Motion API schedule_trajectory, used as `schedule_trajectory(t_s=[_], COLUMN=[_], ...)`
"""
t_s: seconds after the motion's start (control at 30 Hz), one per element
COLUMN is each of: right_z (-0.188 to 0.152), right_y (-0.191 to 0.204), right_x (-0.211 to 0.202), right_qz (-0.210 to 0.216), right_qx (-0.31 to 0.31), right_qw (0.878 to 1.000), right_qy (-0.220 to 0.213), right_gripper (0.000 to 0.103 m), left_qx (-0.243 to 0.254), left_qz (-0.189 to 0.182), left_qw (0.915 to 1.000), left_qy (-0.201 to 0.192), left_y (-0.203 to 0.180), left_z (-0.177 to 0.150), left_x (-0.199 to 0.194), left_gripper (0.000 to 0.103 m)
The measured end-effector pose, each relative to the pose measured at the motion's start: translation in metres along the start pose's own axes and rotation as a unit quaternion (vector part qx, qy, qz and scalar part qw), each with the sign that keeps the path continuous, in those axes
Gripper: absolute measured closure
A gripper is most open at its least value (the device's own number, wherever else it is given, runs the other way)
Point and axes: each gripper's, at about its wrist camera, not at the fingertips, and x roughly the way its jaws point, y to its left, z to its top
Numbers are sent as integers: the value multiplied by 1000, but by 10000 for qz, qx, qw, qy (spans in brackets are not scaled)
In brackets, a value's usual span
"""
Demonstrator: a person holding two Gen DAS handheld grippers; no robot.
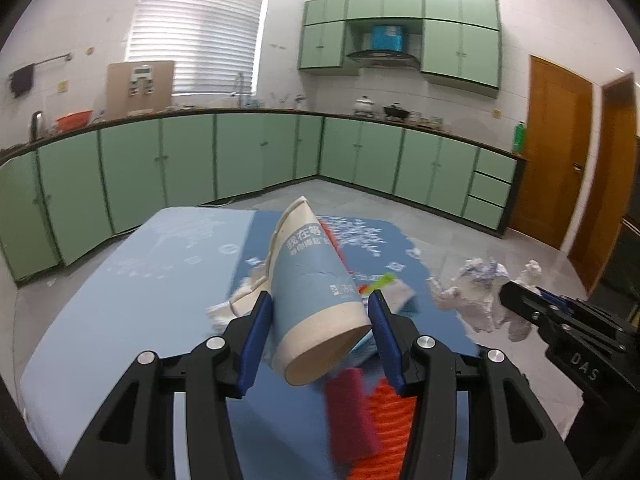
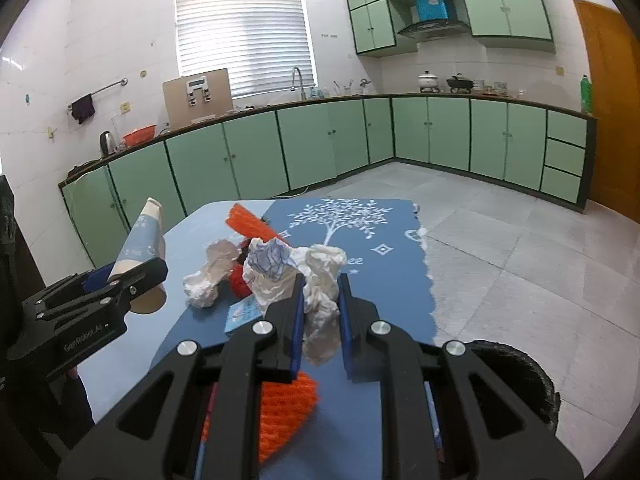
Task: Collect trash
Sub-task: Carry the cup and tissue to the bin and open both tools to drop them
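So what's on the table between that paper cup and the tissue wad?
A crumpled white paper ball lies between the cup and the tissue wad, in the right wrist view.

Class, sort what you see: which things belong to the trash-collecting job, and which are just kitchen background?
Job: paper cup in left gripper; crumpled tissue in right gripper; orange netting; black bin.
Background: kettle; green bottle; white pot.
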Motion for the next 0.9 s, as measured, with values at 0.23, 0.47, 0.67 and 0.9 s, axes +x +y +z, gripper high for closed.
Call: schedule_trajectory(t_s=[0.23, 0.47, 0.67, 0.9], right_z=[0, -5, -17, -39], right_y=[-40, -85, -123, -164], right_x=[-21, -42, -51, -57], right_qz=[-375, -891, -1272, -1628], right_qx=[225, 358, 532, 807], right_qw=[9990, 9953, 9904, 9833], right_qy=[-101, -136, -88, 19], right_gripper=[89, 89, 89, 89], left_qx=[229, 385, 587, 770], left_qz=[-491, -947, -1369, -1801], left_qw=[9985, 9947, 9888, 9804], left_qy=[32, 71, 90, 229], left_y=[-40, -81, -118, -164], left_z=[1, 3, 0, -10], left_x=[8, 19, 27, 47], left_gripper=[54, 54, 54, 54])
